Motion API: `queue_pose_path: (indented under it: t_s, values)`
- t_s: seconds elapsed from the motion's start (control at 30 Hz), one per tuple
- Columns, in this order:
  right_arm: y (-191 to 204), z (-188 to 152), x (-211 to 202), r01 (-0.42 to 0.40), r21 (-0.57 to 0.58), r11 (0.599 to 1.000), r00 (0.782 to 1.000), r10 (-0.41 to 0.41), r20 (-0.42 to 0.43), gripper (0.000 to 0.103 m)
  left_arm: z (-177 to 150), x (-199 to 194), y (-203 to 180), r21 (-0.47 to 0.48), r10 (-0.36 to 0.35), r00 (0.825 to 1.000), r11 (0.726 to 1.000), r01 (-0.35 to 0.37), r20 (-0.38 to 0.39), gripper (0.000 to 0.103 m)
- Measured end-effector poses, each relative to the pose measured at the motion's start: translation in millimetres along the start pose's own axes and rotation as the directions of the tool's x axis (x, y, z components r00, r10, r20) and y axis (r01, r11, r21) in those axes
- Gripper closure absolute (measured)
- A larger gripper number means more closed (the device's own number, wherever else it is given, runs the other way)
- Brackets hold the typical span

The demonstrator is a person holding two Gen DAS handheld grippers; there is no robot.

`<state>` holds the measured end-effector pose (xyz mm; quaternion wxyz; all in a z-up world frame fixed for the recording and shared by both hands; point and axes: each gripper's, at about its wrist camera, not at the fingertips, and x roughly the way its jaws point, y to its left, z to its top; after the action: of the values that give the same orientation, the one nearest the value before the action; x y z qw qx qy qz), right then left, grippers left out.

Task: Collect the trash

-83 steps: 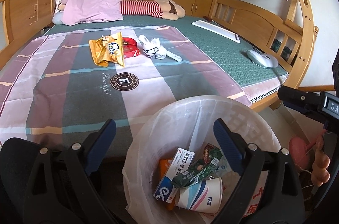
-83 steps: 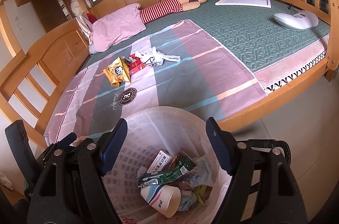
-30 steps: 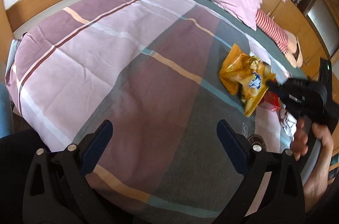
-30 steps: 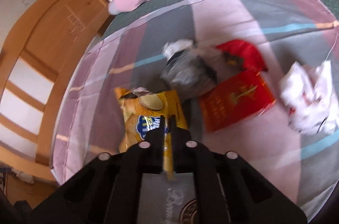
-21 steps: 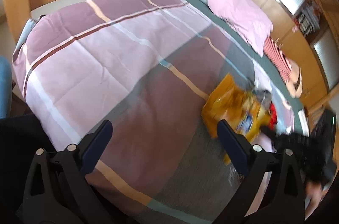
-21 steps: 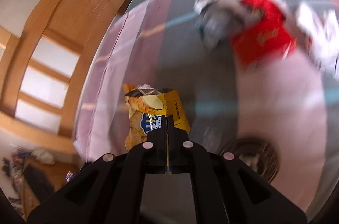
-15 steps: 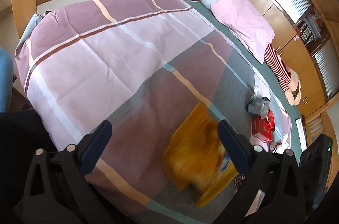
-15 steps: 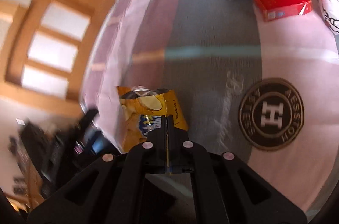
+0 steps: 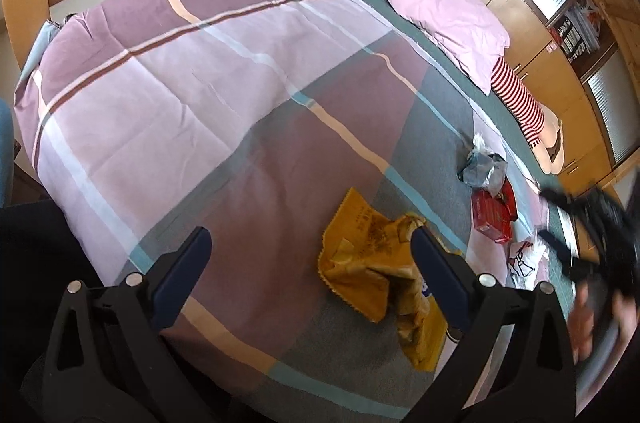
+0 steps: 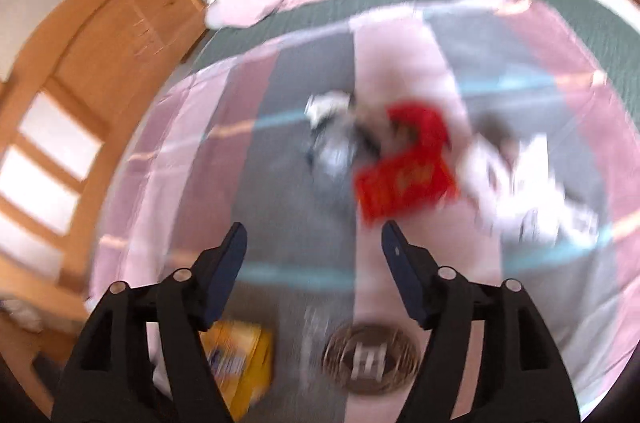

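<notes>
Left hand-held gripper tilts downward, its two blue-padded fingers spread wide with nothing between them. Right hand-held gripper angles down too, jaws opening and empty; in the left wrist view it appears blurred, gripped by a hand.

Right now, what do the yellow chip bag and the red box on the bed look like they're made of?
Yellow chip bag: thin plastic or foil film, going by its crumpled folds and serrated edge. Red box: probably printed cardboard, with flat faces and straight edges, though the finish is unclear.
</notes>
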<state>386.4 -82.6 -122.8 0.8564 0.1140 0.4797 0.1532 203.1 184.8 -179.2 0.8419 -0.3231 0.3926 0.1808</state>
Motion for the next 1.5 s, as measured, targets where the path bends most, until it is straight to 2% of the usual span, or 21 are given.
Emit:
queue_pose_path:
  t_s: [0.07,0.13,0.23,0.3,0.33,0.37,0.47,0.6,0.7,0.8,0.93,1.0,1.07,1.13,1.2,1.33,1.4,1.5]
  values:
    - [3,15,14,0.053,-0.026,0.998,0.998,-0.052,0.025,0.026,-2,2,-1,0.005,-0.003,1.0,1.0,0.003,-0.015,0.004]
    - [10,29,39,0.131,-0.054,0.99,0.991,-0.13,0.027,0.024,-3,3,-3,0.009,-0.003,1.0,1.0,0.003,-0.016,0.004]
    - [15,38,83,0.192,-0.079,0.978,0.981,-0.194,-0.016,0.022,-3,8,-5,0.007,-0.007,0.999,1.0,0.007,-0.032,0.004]
    - [16,38,111,0.251,-0.122,0.96,0.965,-0.258,-0.047,0.022,-3,15,-5,0.002,-0.013,0.998,1.0,0.013,-0.066,0.004]
    - [16,36,115,0.263,-0.131,0.956,0.96,-0.273,-0.057,0.025,-4,17,-5,-0.002,-0.017,0.997,1.0,0.017,-0.079,0.004]
    - [15,31,123,0.265,-0.137,0.954,0.958,-0.277,-0.073,0.041,-4,20,-4,-0.01,-0.023,0.995,1.0,0.022,-0.095,0.004]
    - [20,19,124,0.254,-0.177,0.951,0.961,-0.269,-0.064,0.051,-5,25,1,-0.036,-0.035,0.992,0.999,0.031,-0.123,0.004]
    - [28,-6,101,0.108,-0.171,0.979,0.982,-0.132,-0.135,0.052,-5,24,7,-0.074,-0.043,0.992,0.997,0.034,-0.122,0.004]
    - [38,-33,80,0.058,-0.215,0.975,0.979,-0.098,-0.18,0.052,-5,24,12,-0.105,-0.047,0.991,0.994,0.034,-0.125,0.004]
    - [43,-59,61,0.011,-0.238,0.971,0.966,-0.071,-0.249,0.052,-5,24,14,-0.115,-0.048,0.991,0.993,0.033,-0.126,0.004]
    - [42,-79,32,0.01,-0.249,0.968,0.963,-0.076,-0.258,0.052,-5,21,14,-0.114,-0.054,0.993,0.993,0.041,-0.108,0.004]
    - [33,-81,9,0.076,-0.246,0.966,0.975,-0.123,-0.183,0.052,-5,18,17,-0.134,-0.087,0.992,0.988,0.074,-0.093,0.004]
    - [20,-81,-11,0.126,-0.225,0.966,0.98,-0.157,-0.125,0.052,-2,9,24,-0.177,-0.127,0.991,0.977,0.118,-0.044,0.004]
    - [1,-80,-31,0.149,-0.173,0.974,0.981,-0.167,-0.094,0.052,-1,3,25,-0.183,-0.139,0.99,0.974,0.134,-0.016,0.004]
    - [-21,-82,-50,0.154,-0.113,0.982,0.983,-0.163,-0.084,0.052,-2,3,18,-0.149,-0.148,0.989,0.979,0.143,-0.027,0.004]
    - [-46,-98,-95,0.191,-0.085,0.978,0.98,-0.194,-0.031,0.051,-10,15,-15,-0.017,-0.186,0.977,0.982,0.186,-0.103,0.004]
    - [-56,-111,-115,0.202,-0.068,0.977,0.979,-0.203,-0.009,0.051,-18,23,-35,0.079,-0.178,0.973,0.978,0.191,-0.149,0.004]
    - [-66,-129,-131,0.205,-0.051,0.977,0.979,-0.205,0.008,0.051,-34,37,-60,0.22,-0.122,0.972,0.961,0.166,-0.201,0.004]
